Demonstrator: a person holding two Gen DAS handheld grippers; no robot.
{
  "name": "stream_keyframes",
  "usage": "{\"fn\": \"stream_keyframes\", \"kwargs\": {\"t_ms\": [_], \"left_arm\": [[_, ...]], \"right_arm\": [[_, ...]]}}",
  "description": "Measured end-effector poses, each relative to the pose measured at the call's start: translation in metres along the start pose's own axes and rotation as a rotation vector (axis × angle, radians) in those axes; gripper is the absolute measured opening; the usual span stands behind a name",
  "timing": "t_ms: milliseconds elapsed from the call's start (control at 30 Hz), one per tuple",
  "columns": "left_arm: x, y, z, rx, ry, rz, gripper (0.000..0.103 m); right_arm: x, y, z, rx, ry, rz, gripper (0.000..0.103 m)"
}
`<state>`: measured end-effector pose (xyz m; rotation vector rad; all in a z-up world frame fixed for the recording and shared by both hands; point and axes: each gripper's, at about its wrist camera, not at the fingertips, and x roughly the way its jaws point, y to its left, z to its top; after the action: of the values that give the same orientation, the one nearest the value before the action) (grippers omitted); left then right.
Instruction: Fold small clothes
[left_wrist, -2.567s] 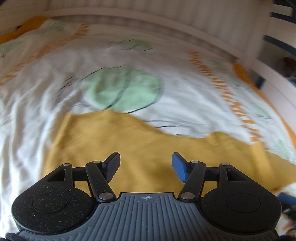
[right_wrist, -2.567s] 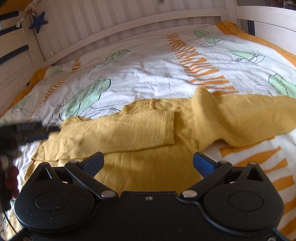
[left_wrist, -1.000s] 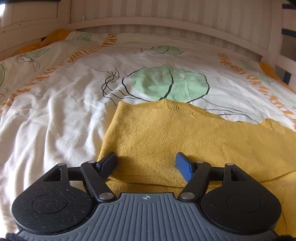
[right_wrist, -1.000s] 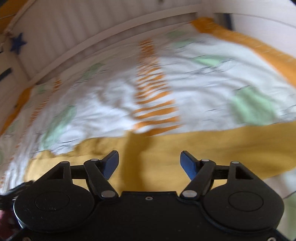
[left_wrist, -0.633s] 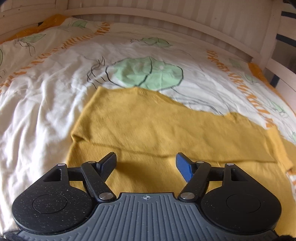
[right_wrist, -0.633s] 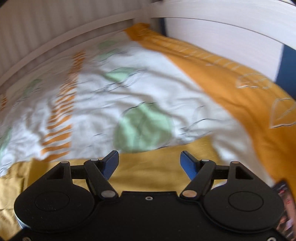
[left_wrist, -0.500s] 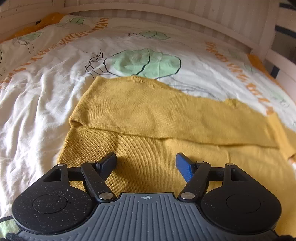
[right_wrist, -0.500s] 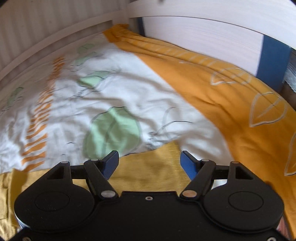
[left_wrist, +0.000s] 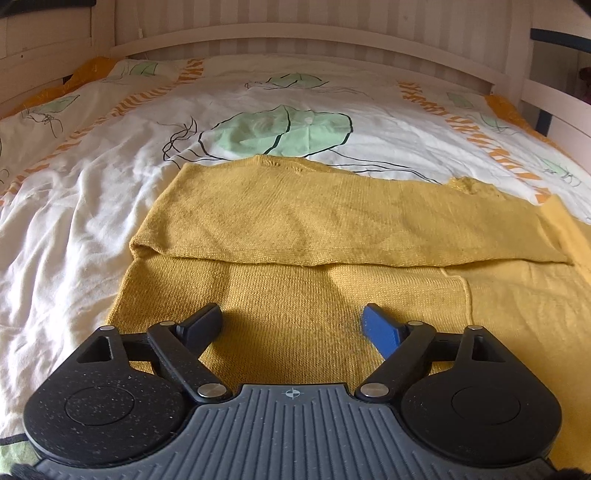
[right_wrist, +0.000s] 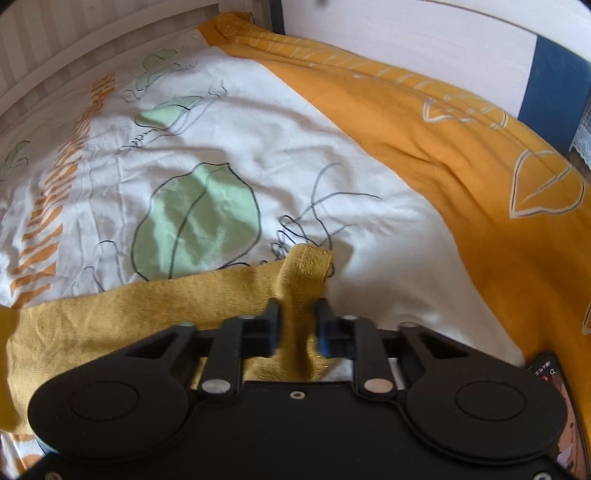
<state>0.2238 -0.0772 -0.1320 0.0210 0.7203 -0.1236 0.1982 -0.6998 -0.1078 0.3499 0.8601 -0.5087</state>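
Note:
A mustard-yellow knitted sweater (left_wrist: 332, 229) lies flat on the bed, with one sleeve folded across its body. My left gripper (left_wrist: 291, 325) is open and empty, low over the sweater's near part. In the right wrist view the other sleeve (right_wrist: 147, 306) stretches out to the left. My right gripper (right_wrist: 298, 321) is shut on the sleeve's cuff end (right_wrist: 306, 266), which bunches up between the fingers.
The bed has a white duvet (left_wrist: 92, 177) with green leaf prints and orange stripes, and an orange border (right_wrist: 443, 147) on the right. A white slatted bed frame (left_wrist: 295, 33) rings the bed. A phone (right_wrist: 554, 373) lies at the right edge.
My right gripper swung right along the sleeve to its end and closed on the cuff. My left gripper stayed open and drew back slightly over the sweater body.

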Motion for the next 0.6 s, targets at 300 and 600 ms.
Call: {"fn": "stream_keyframes", "kwargs": {"t_ms": [300, 600], "left_arm": [[0.0, 0.0, -0.001, 0.0, -0.009, -0.001, 0.084], [-0.001, 0.001, -0.002, -0.009, -0.015, -0.009, 0.084]], "right_arm": [[-0.075, 0.055, 0.025, -0.052, -0.165, 0.146, 0.018], [-0.154, 0.161, 0.04, -0.092, -0.248, 0.479, 0.018]]}}
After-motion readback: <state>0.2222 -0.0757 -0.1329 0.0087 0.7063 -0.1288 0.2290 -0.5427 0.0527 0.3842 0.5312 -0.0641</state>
